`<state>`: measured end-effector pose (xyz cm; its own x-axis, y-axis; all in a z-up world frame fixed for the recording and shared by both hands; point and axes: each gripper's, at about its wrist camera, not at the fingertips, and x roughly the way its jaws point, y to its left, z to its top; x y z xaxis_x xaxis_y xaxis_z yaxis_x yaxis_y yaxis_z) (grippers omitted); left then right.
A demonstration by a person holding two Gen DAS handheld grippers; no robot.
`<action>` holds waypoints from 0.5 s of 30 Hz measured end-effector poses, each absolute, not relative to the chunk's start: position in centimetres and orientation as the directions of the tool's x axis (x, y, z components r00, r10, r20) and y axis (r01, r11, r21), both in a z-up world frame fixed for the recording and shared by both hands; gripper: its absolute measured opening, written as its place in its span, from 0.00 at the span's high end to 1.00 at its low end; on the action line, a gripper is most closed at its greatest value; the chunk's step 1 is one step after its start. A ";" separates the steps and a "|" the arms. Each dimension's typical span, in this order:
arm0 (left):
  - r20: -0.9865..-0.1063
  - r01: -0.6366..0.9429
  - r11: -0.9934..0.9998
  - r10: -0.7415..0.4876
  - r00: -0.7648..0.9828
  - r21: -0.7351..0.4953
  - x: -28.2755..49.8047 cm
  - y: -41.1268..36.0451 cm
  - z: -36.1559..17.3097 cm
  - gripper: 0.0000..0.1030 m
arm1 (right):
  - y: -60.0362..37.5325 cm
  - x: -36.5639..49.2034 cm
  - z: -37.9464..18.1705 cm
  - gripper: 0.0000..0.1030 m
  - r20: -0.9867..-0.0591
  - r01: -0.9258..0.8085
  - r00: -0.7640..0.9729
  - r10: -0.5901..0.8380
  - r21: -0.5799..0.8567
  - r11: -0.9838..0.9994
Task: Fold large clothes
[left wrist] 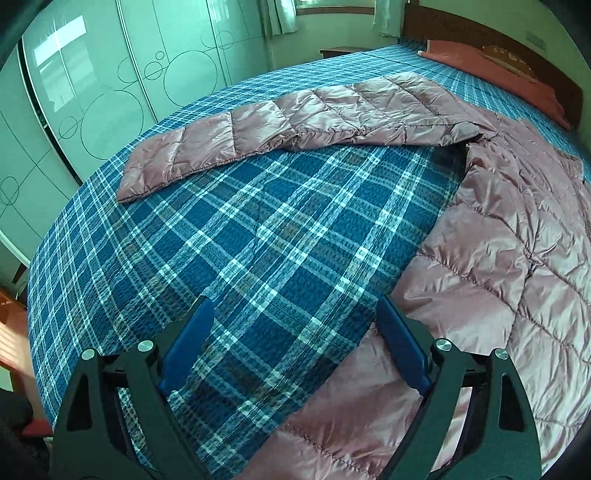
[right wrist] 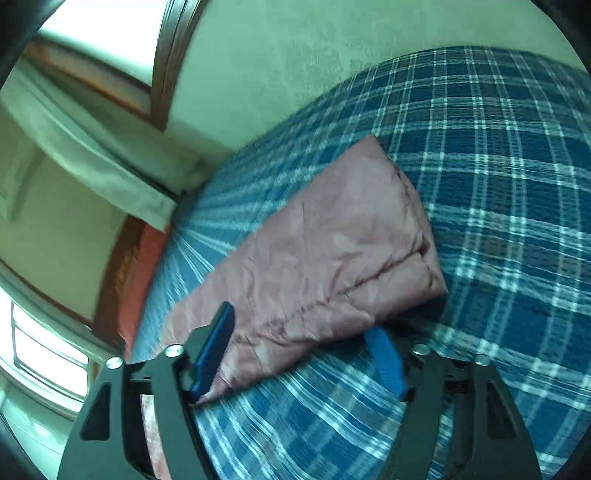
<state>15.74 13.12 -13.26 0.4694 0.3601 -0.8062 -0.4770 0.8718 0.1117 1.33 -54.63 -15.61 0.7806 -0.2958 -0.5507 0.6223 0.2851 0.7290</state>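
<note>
A shiny pink quilted down jacket [left wrist: 517, 258] lies spread on a blue plaid bed cover [left wrist: 258, 221]. One sleeve [left wrist: 295, 114] stretches out to the left across the bed. My left gripper [left wrist: 295, 304] hovers open over bare cover, its right finger beside the jacket's hem edge. In the right wrist view the other sleeve [right wrist: 332, 240] lies flat on the cover [right wrist: 498, 184]. My right gripper [right wrist: 301, 321] is open around the sleeve near its cuff end, with the left finger [right wrist: 216, 343] over the fabric and the right finger [right wrist: 384, 358] at its lower edge.
A red pillow [left wrist: 517, 74] and a wooden headboard [left wrist: 480, 29] stand at the bed's far end. Pale sliding wardrobe doors [left wrist: 92, 92] line the left side. The right wrist view shows the headboard [right wrist: 118, 277], a window [right wrist: 48, 354] and a wall close to the bed.
</note>
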 end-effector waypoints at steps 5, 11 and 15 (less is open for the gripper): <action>-0.795 -0.486 0.864 0.386 0.467 0.134 15.9 13.4 -13.2 0.12 | -55.8 0.2 -14.9 0.30 -0.505 0.610 0.780 -0.369 0.746 0.268; -0.785 -0.485 0.860 0.409 0.465 0.161 16.2 13.3 -13.7 0.12 | -58.6 1.4 -15.2 0.79 -0.569 0.653 0.753 -0.332 0.709 0.267; -0.784 -0.486 0.860 0.407 0.469 0.156 16.3 13.3 -13.8 0.11 | -56.0 4.0 -12.5 0.85 -0.552 0.638 0.770 -0.320 0.654 0.405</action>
<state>16.26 13.31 -13.85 0.4690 0.4074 -0.7836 -0.4860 0.8599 0.1562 4.00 -56.02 -12.50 0.7697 -0.3202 -0.5524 0.6383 0.4054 0.6544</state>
